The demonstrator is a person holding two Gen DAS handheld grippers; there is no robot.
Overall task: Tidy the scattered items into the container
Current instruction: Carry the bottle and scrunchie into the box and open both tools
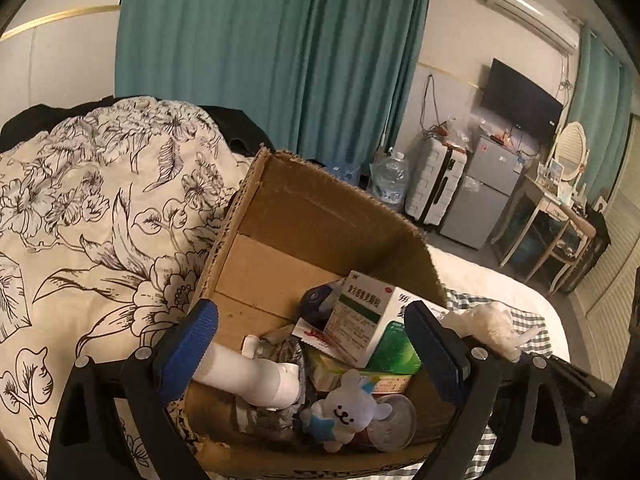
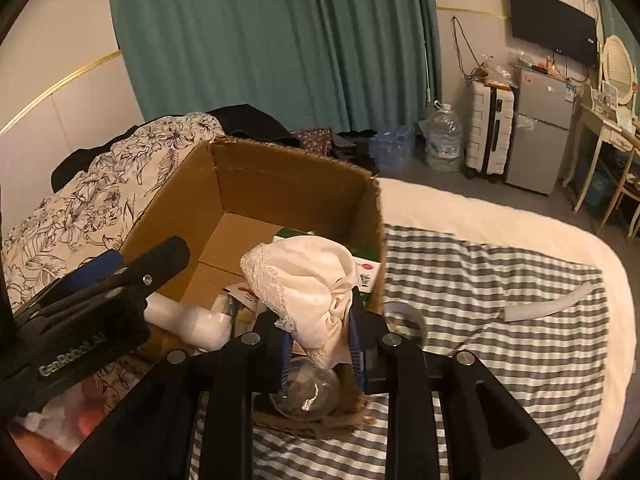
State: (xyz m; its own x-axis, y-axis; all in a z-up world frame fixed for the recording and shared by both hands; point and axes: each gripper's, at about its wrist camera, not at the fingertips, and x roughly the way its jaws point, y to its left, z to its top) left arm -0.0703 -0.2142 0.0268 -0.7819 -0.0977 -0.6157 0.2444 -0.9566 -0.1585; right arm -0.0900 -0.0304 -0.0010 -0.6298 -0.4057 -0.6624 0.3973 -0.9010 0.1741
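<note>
Holding a crumpled cream cloth with a lace edge (image 2: 308, 288), the right gripper (image 2: 318, 344) has its blue-padded jaws clamped on the bunched lower part, and the cloth hangs over the near right corner of the open brown corrugated cardboard box (image 2: 292, 184). Left gripper (image 1: 312, 344): jaws spread wide and gripping nothing, set over the box's near wall, with the white plastic handheld device (image 1: 256, 376) lying just by its left finger (image 1: 188, 344). Device: on the box floor, long axis running from far left to near right, bulbous end toward the camera. Other contents, right half of the box: white-and-green medicine carton (image 1: 360, 320) standing tilted; small white plush bear (image 1: 348, 408) lying face-up; clear round lid (image 1: 394, 420) beside the bear. Box stands on a grey-and-white checked cloth (image 2: 500, 288) over a white bed, floral duvet (image 1: 92, 216) against its left wall. Loose on the checked cloth, well right of the box: curved white strip (image 2: 548, 304).
</note>
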